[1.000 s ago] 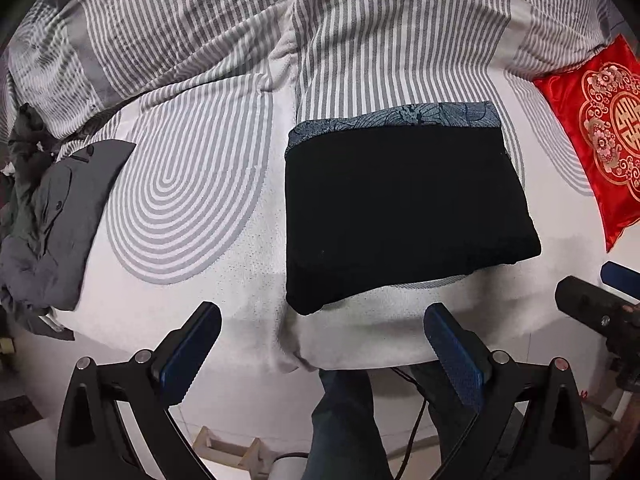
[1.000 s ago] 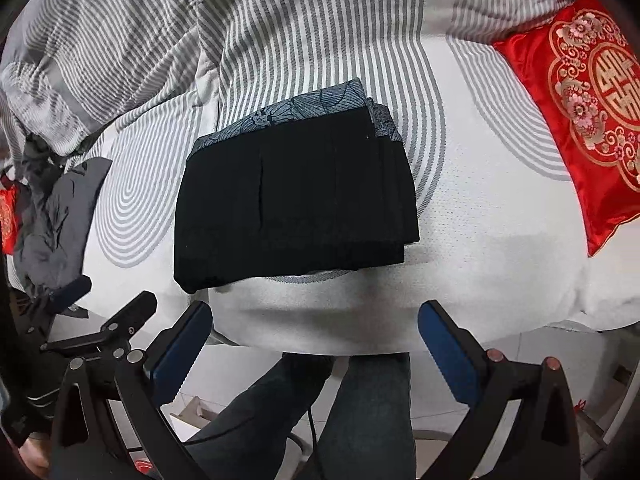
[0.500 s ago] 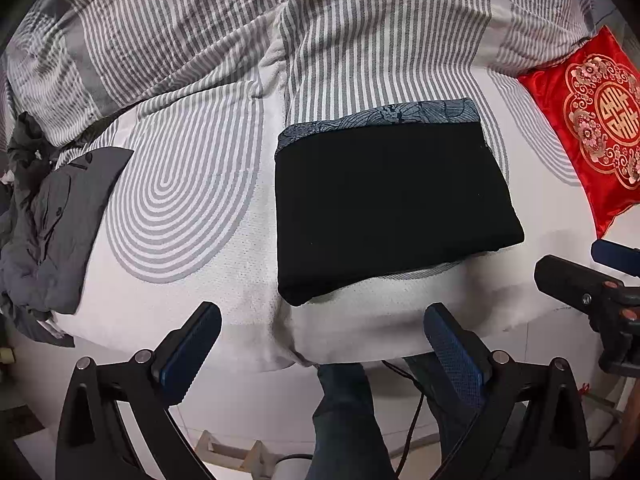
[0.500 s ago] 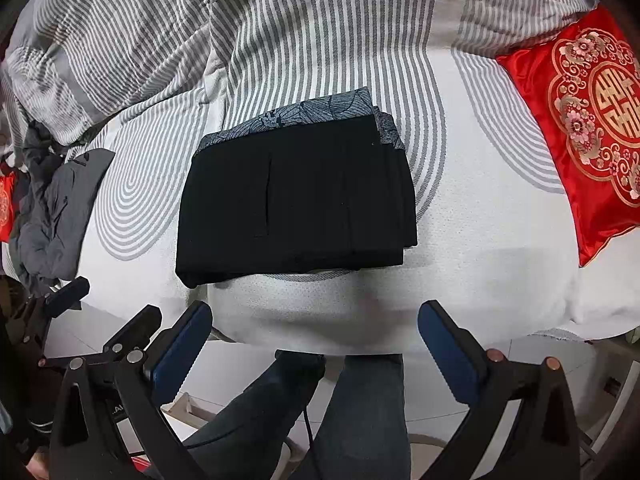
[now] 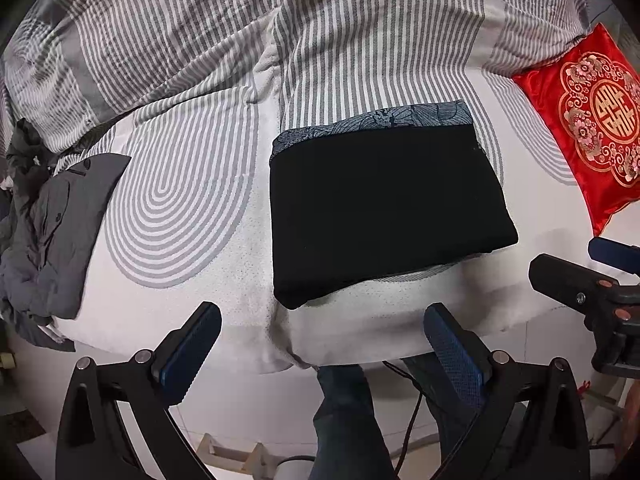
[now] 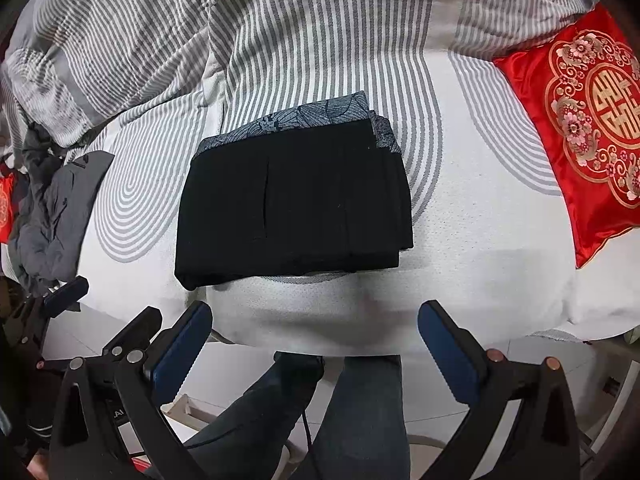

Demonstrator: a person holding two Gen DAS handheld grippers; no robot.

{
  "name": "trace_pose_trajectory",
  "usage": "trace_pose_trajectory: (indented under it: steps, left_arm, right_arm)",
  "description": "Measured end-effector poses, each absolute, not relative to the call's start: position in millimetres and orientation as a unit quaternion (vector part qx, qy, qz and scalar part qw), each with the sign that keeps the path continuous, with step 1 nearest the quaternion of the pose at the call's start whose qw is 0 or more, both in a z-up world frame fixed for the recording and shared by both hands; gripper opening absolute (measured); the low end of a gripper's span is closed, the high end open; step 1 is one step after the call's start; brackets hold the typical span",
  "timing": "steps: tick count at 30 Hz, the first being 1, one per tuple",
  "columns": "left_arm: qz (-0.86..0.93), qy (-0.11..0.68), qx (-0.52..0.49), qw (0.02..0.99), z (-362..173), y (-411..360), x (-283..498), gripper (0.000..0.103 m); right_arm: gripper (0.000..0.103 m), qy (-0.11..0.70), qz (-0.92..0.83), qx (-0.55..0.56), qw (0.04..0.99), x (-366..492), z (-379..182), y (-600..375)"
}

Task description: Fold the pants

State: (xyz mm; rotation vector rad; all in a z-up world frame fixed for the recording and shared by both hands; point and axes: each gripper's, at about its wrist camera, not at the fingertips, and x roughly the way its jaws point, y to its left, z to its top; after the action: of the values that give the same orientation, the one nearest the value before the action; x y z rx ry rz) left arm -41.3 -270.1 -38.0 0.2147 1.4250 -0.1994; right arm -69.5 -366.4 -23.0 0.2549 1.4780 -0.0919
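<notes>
The black pants lie folded into a compact rectangle on the white bed, with a blue-grey patterned band along the far edge. They also show in the right wrist view. My left gripper is open and empty, held off the bed's near edge, short of the pants. My right gripper is open and empty, also back from the bed edge. The right gripper shows at the right side of the left wrist view.
A red embroidered cushion lies at the right of the bed. A grey garment pile lies at the left. A striped duvet covers the far side. The person's legs stand below the bed edge.
Both grippers have drawn back and away from the bed a little. The folded pants have not moved.
</notes>
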Motion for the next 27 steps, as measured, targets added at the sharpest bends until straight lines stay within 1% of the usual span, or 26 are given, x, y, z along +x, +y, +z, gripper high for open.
trace_pose_trajectory:
  steps: [27]
  left_arm:
    - [-0.094, 0.658, 0.069, 0.744, -43.2, -269.2, -38.0, 0.102]
  right_arm:
    - [0.103, 0.677, -0.044, 0.109, 0.727, -65.6, -25.6, -362.3]
